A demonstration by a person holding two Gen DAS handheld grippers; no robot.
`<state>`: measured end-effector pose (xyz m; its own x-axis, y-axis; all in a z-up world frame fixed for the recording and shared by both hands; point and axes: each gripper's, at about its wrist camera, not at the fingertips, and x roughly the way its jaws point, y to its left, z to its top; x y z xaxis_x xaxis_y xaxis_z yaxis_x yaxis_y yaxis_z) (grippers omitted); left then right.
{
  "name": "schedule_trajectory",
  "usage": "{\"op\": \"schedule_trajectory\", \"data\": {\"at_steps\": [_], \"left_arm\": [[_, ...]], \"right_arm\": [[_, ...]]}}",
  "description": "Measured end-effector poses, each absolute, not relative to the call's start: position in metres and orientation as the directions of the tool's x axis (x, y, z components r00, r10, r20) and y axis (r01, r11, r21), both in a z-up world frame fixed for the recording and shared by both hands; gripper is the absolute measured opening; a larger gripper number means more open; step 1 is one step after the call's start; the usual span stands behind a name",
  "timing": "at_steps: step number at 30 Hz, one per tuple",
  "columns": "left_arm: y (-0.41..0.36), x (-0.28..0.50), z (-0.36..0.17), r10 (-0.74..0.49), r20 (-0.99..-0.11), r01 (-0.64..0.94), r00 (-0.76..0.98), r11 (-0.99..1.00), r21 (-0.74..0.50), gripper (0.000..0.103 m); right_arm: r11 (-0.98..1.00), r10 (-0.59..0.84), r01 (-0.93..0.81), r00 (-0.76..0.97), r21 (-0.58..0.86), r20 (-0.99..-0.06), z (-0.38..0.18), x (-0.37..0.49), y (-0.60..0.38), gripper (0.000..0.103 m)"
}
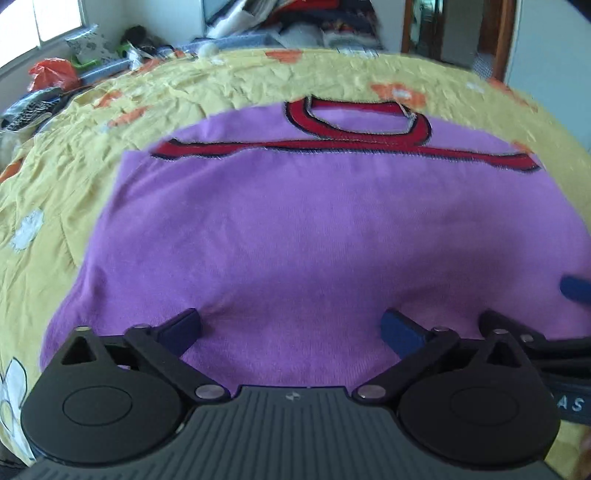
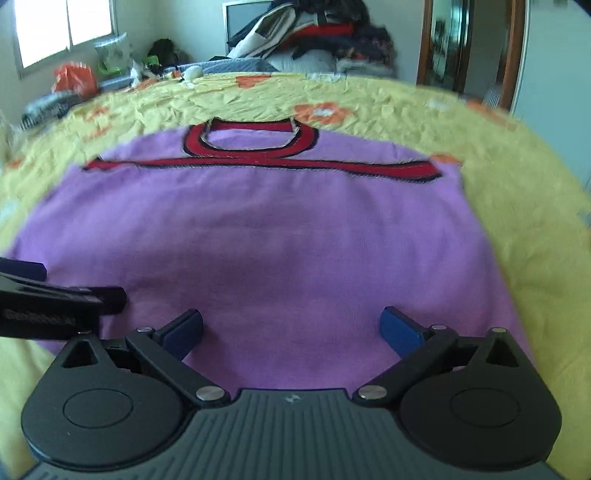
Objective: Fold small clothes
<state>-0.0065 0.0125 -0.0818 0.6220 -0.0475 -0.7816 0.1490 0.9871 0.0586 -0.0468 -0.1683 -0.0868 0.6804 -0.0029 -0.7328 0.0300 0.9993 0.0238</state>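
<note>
A small purple shirt (image 1: 295, 229) with red neck and shoulder trim (image 1: 354, 122) lies flat on a yellow flowered bedsheet (image 1: 55, 177), neck away from me. It also shows in the right wrist view (image 2: 266, 236). My left gripper (image 1: 291, 330) is open and empty over the shirt's near hem, left part. My right gripper (image 2: 291, 328) is open and empty over the near hem, right part. Each gripper shows at the edge of the other's view: the right one (image 1: 576, 290), the left one (image 2: 55, 291).
The bedsheet (image 2: 517, 184) spreads around the shirt on all sides. Behind the bed are piled clothes (image 2: 317, 33), an orange bag (image 2: 72, 75), a window (image 2: 62, 29) at the left and a wooden-framed door (image 2: 472, 48) at the right.
</note>
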Motion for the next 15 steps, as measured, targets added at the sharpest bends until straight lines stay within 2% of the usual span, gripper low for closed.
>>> {"op": "schedule_trajectory", "data": {"at_steps": [2, 15], "left_arm": [[0.020, -0.008, -0.082, -0.065, -0.792, 0.141, 0.607, 0.990, 0.027, 0.103], [0.029, -0.017, -0.081, -0.098, -0.801, 0.197, 0.591, 0.980, 0.026, 0.103]], "right_arm": [[0.999, -0.005, 0.031, 0.673, 0.021, -0.739, -0.087, -0.049, -0.167, 0.103], [0.999, -0.028, 0.039, 0.689, -0.002, -0.724, -0.087, -0.063, -0.165, 0.103]]}}
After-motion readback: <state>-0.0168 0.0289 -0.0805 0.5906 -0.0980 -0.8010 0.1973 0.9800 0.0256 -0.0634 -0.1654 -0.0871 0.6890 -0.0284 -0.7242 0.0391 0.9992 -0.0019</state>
